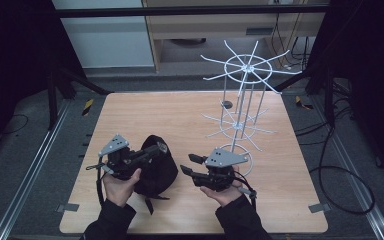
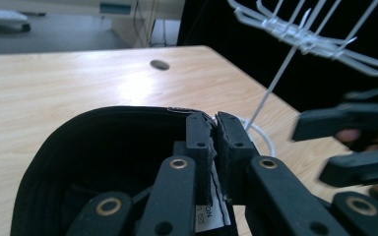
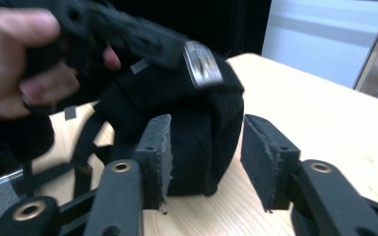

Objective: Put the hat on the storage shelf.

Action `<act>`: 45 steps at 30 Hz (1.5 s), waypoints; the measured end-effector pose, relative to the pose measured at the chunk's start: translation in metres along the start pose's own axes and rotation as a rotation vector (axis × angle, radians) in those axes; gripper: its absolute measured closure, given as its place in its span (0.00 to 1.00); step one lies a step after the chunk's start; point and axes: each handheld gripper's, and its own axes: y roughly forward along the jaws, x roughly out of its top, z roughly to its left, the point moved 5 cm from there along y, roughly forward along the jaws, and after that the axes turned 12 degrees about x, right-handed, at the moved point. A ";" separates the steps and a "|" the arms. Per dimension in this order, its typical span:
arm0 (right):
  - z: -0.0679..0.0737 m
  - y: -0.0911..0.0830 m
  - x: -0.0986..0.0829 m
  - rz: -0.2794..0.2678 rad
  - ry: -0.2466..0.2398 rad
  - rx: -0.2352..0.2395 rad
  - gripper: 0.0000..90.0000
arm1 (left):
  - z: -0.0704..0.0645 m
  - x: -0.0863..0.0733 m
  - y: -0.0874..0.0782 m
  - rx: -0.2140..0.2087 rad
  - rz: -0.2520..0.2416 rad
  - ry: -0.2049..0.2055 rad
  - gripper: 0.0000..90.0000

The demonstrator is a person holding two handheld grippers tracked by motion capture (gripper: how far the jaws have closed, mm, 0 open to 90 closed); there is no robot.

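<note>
Black cap [image 1: 155, 170] sits on the wooden table [image 1: 145, 110], left of the white wire rack [image 1: 245, 95]. Rim pinched between the closed jaws of the left gripper [image 2: 215, 129], label trapped in the bite. Right gripper [image 3: 204, 162] faces the crown from just beside, jaws wide apart, holding nothing. Best done slowly: keep the pinch firm, bring the free jaws square onto the fabric, clamp fully before lifting toward a rack hook.

Left black two-jaw gripper [image 1: 152, 149] held low in the left hand [image 1: 121, 181], fingers [image 2: 199, 142] pinched together on fabric. Right black two-jaw gripper [image 1: 191, 165] cradled in the right hand [image 1: 225, 192], fingers [image 3: 157, 157] spread apart, pointing leftward.
</note>
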 end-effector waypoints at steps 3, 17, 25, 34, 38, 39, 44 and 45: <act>-0.002 0.007 -0.007 0.019 0.013 0.001 0.54 | -0.002 0.005 -0.008 -0.023 -0.035 -0.005 0.94; -0.005 0.041 -0.030 -0.008 0.072 0.037 0.52 | -0.018 0.012 -0.010 -0.061 -0.067 0.022 0.94; -0.006 0.040 -0.035 0.011 0.101 0.059 0.96 | -0.015 0.011 -0.010 -0.074 -0.070 0.013 0.94; -0.001 0.029 -0.021 0.060 0.014 0.010 0.97 | 0.000 0.011 -0.016 -0.001 -0.068 0.043 0.89; 0.001 0.032 -0.016 0.075 0.018 -0.002 0.97 | 0.010 0.009 -0.021 0.076 -0.054 0.073 0.78; 0.001 0.033 -0.015 0.079 0.020 -0.002 0.97 | 0.012 0.007 -0.022 0.089 -0.046 0.079 0.75; 0.003 0.039 -0.012 0.100 0.023 -0.024 0.97 | 0.018 -0.005 -0.023 0.129 -0.006 0.100 0.57; 0.004 0.040 -0.011 0.099 0.024 -0.025 0.97 | 0.018 -0.008 -0.022 0.141 0.002 0.113 0.55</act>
